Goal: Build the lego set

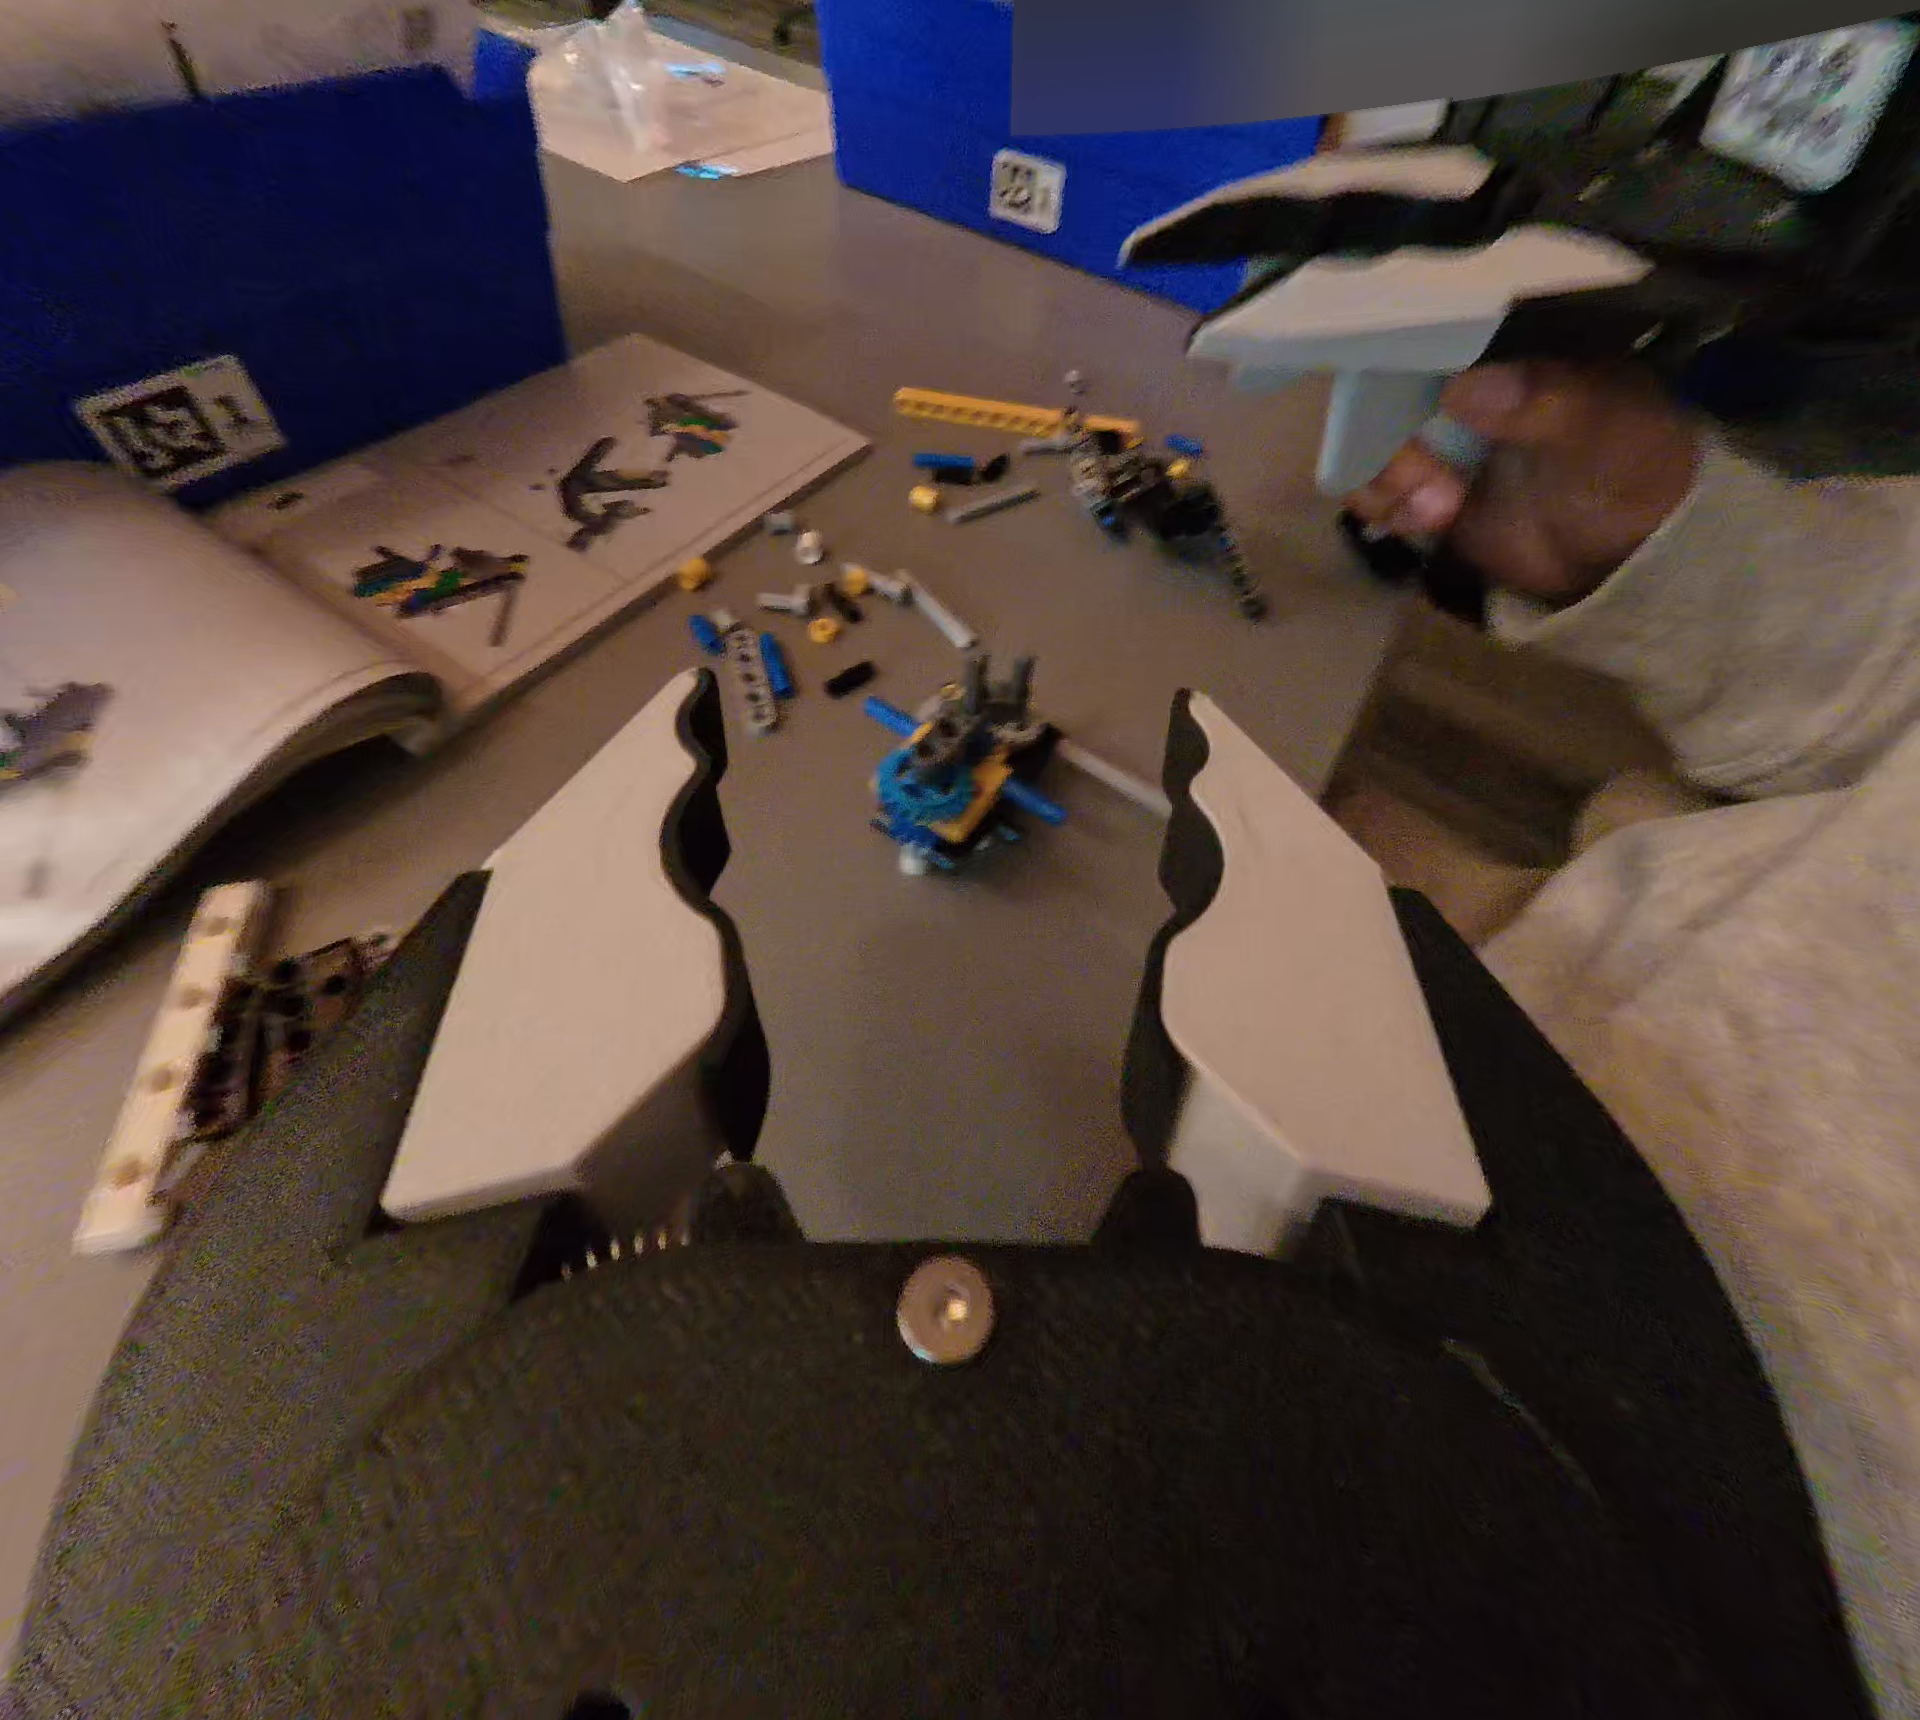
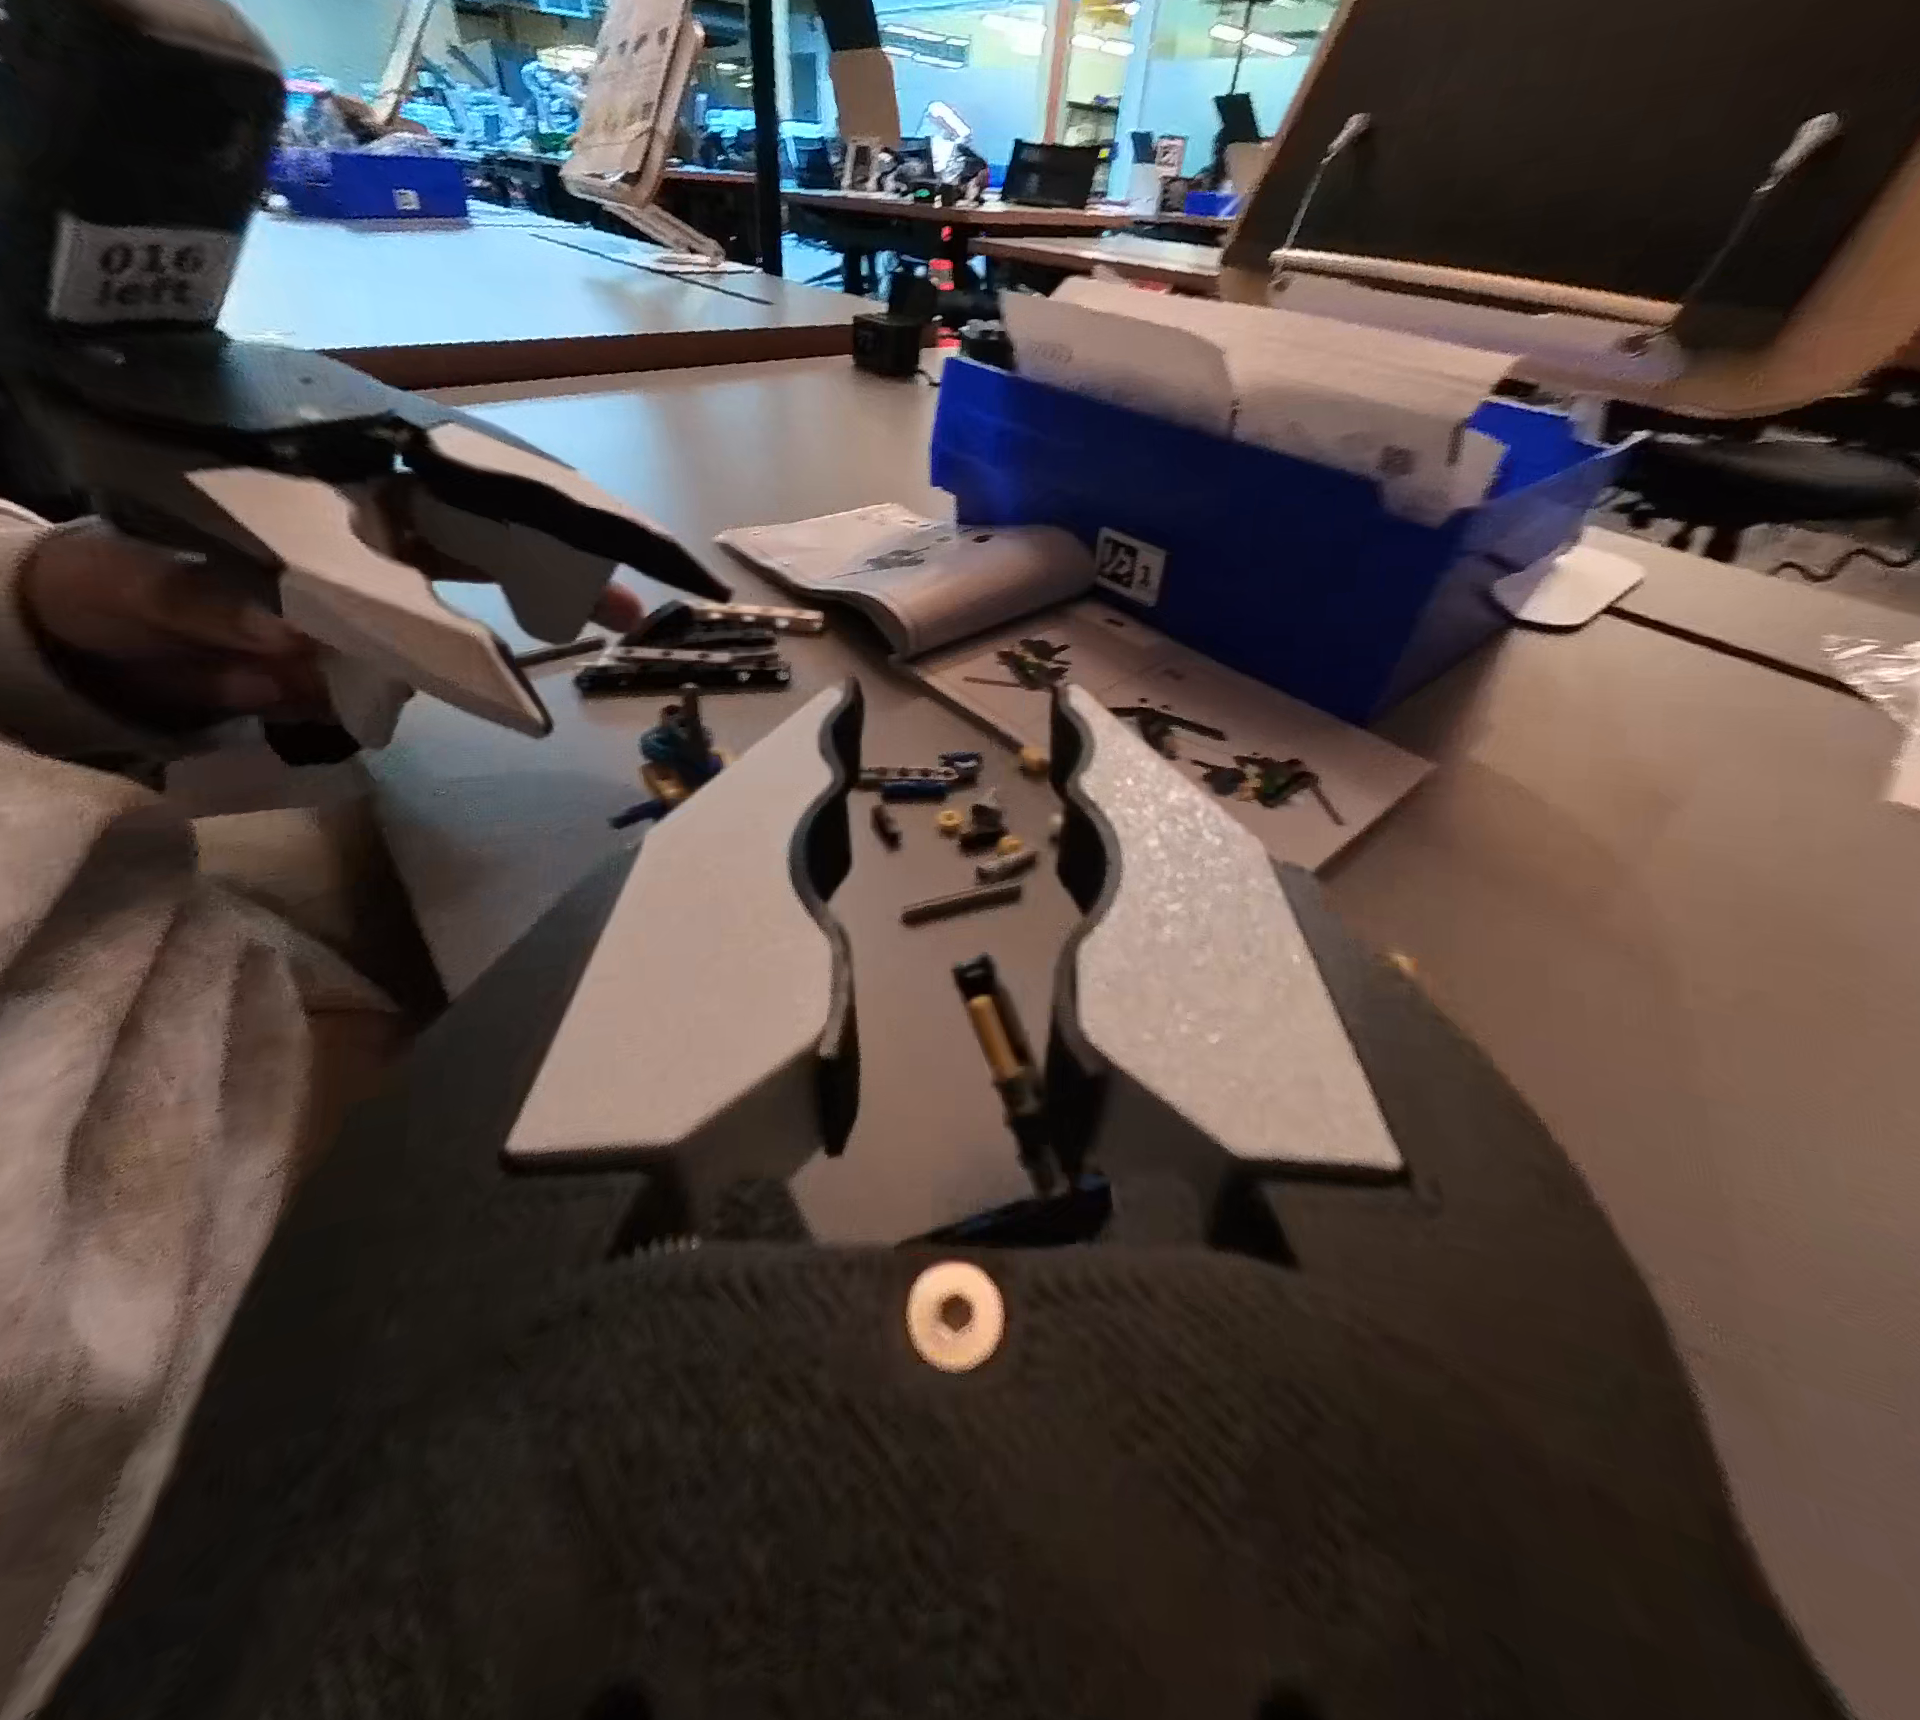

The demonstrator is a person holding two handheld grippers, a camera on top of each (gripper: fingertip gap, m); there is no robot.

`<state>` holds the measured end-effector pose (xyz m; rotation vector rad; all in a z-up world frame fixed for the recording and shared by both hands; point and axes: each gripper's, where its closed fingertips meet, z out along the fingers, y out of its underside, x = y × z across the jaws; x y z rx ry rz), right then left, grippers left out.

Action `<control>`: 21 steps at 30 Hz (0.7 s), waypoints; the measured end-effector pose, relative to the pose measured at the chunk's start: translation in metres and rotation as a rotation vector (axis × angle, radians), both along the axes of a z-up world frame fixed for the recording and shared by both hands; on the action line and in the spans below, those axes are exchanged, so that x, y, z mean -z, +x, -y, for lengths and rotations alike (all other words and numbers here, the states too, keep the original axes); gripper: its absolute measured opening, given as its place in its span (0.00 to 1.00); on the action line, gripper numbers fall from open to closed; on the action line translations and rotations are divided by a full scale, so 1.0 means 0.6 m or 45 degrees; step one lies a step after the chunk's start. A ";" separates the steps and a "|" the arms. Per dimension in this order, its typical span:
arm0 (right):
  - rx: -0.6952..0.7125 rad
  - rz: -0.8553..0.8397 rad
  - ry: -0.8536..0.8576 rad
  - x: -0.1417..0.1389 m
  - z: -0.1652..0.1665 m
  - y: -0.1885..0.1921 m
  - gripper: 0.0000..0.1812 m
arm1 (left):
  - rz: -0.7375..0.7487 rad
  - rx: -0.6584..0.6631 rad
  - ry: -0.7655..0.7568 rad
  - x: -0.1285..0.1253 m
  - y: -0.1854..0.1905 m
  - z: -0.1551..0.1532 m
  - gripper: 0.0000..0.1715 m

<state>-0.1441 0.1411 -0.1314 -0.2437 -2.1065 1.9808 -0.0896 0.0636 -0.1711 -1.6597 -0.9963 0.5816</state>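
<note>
Left wrist view, left to right. White studded beam [image 1: 171, 1062] with a dark piece clipped on lies near the bench [image 1: 914, 1026] front edge. Instruction booklet [image 1: 436, 548] lies open, spine against a blue bin [image 1: 281, 247]. Loose lego pieces [image 1: 821, 605], blue, yellow, grey and black pins and axles, are scattered mid-bench. Small sub-assembly [image 1: 961, 766]: blue gear ring, yellow plate, grey forked top, blue axle sticking out; it sits on the bench just beyond the fingertips. Left hand-held gripper [image 1: 940, 714] hovers above the bench, jaws wide apart, holding nothing. Farther back a long yellow beam [image 1: 987, 408] adjoins a second, dark sub-assembly [image 1: 1153, 491]. Right hand-held gripper [image 1: 1226, 309] is raised over the bench's right edge; jaws stand a little apart, nothing seen between.

Right wrist view: right hand-held gripper [image 2: 956, 725] is parted, empty; a yellow-and-black axle piece [image 2: 1003, 1036] lies on the bench below.
</note>
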 end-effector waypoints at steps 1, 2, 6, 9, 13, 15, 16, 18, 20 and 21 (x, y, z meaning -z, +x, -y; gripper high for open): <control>0.024 -0.007 -0.009 -0.002 -0.006 -0.010 0.19 | 0.027 -0.027 -0.040 0.011 -0.005 0.009 0.49; 0.042 -0.005 -0.016 -0.003 -0.012 -0.019 0.20 | 0.071 -0.007 -0.032 0.017 -0.006 0.008 0.49; 0.107 0.040 -0.005 0.006 -0.034 -0.059 0.22 | 0.153 0.049 0.062 0.022 -0.007 0.005 0.49; 0.119 0.066 -0.012 0.006 -0.036 -0.072 0.22 | 0.213 0.063 0.117 0.027 -0.010 0.006 0.49; 0.127 0.101 0.026 0.015 -0.030 -0.083 0.21 | 0.258 0.090 0.128 0.034 -0.010 0.001 0.49; 0.134 0.131 0.037 0.019 -0.029 -0.088 0.21 | 0.267 0.090 0.129 0.035 -0.011 -0.002 0.48; 0.139 0.144 0.040 0.020 -0.029 -0.090 0.21 | 0.276 0.093 0.129 0.037 -0.012 -0.003 0.48; 0.151 0.162 0.045 0.023 -0.029 -0.094 0.20 | 0.301 0.102 0.128 0.041 -0.013 -0.008 0.47; 0.163 0.177 0.053 0.025 -0.029 -0.098 0.20 | 0.316 0.116 0.140 0.042 -0.014 -0.013 0.47; 0.169 0.183 0.059 0.027 -0.029 -0.100 0.20 | 0.318 0.120 0.152 0.042 -0.015 -0.015 0.47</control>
